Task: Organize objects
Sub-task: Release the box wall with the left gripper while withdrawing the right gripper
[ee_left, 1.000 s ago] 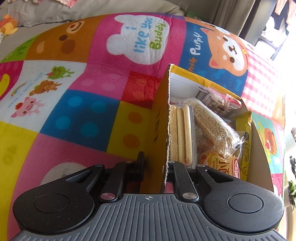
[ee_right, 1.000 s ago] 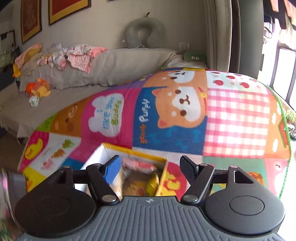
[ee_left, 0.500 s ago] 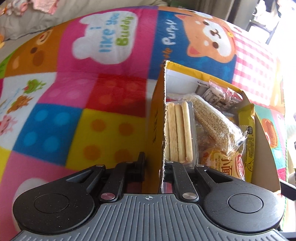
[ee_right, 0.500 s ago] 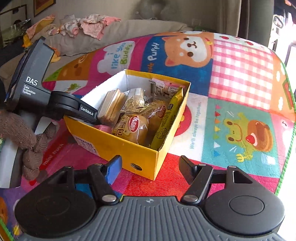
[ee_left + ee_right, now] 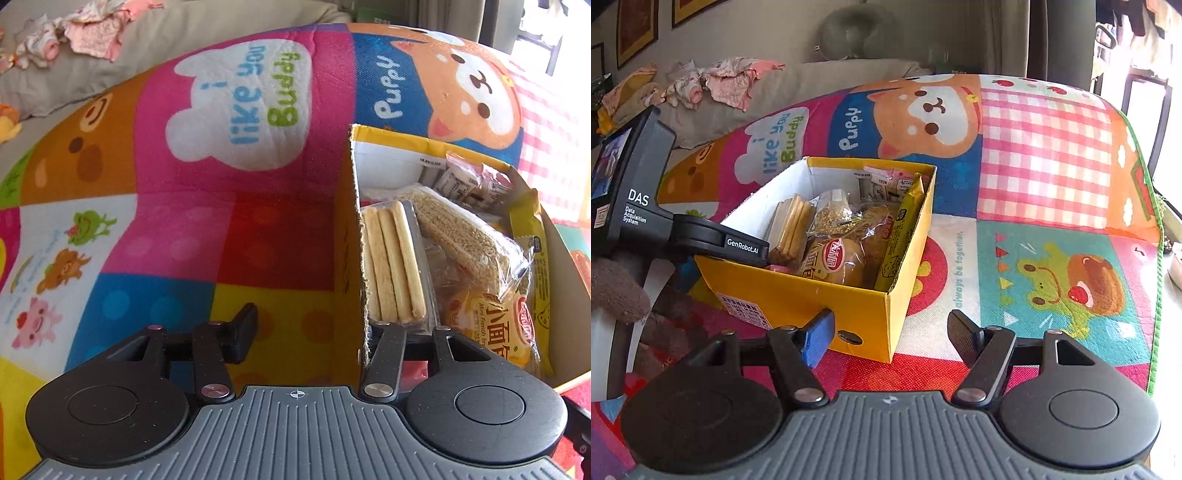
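A yellow cardboard box [image 5: 798,295] full of wrapped snacks stands on the play mat. Inside lie a biscuit pack [image 5: 391,258], a sesame bar [image 5: 469,236], a small bread pack [image 5: 834,262] and a yellow wrapper [image 5: 901,236]. My left gripper [image 5: 314,328] straddles the box's left wall [image 5: 347,240]. Its jaws are opening, one finger outside, one inside, and the pads stand off the cardboard. My right gripper [image 5: 890,332] is open and empty, low over the mat by the box's near corner.
The colourful play mat [image 5: 1041,155] lies under everything, its green edge [image 5: 1156,295] at the right. A grey sofa [image 5: 798,85] with crumpled clothes [image 5: 731,81] runs behind. A hand in a brown knit glove [image 5: 613,291] holds the left gripper's housing [image 5: 642,177].
The left gripper was shut on the box's left wall and has now let it go, with its jaws spread. The right gripper has sunk toward the mat, and the box looms nearer.
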The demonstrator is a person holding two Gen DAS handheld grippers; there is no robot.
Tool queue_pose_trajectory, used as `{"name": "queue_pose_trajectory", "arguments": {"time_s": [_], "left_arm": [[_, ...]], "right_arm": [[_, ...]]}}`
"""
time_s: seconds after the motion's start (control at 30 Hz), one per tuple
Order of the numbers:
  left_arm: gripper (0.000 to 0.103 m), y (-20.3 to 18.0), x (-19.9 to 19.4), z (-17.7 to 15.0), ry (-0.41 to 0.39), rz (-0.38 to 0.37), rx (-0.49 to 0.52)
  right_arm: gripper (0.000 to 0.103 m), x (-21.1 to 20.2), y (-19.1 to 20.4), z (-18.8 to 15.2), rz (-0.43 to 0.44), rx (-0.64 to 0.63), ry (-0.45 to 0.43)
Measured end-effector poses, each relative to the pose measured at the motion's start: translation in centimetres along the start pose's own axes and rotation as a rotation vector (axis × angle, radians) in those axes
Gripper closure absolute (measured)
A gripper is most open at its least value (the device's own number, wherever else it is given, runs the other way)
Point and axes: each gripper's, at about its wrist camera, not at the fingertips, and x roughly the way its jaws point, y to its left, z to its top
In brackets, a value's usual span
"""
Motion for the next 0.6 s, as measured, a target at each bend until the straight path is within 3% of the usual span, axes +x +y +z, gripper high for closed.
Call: {"name": "queue_pose_trajectory", "arguments": {"time_s": [0.13,0.27,0.5,0.6], "left_arm": [[0.048,-0.2,-0.6,0.1,-0.016,0.024,-0.004],[0.048,-0.5,-2.8,-0.5,-0.105,0.028,0.006],[0.05,-1.1,-9.0,-3.2,-0.352,0.089,0.08],[0.05,-1.1,-12.8,-5.5,-0.428,0.045,0.088]], "right_arm": [[0.035,0.5,0.3,0.5,-0.021,0.012,-0.012],[0.035,0.9,0.3,0.4,-0.046,0.009,0.0],[0.011,-1.9,-1.4,-2.4,-0.095,0.06,0.007],[0.003,-3.5,-2.3,-4.2,-0.106,0.091,0.025]]}}
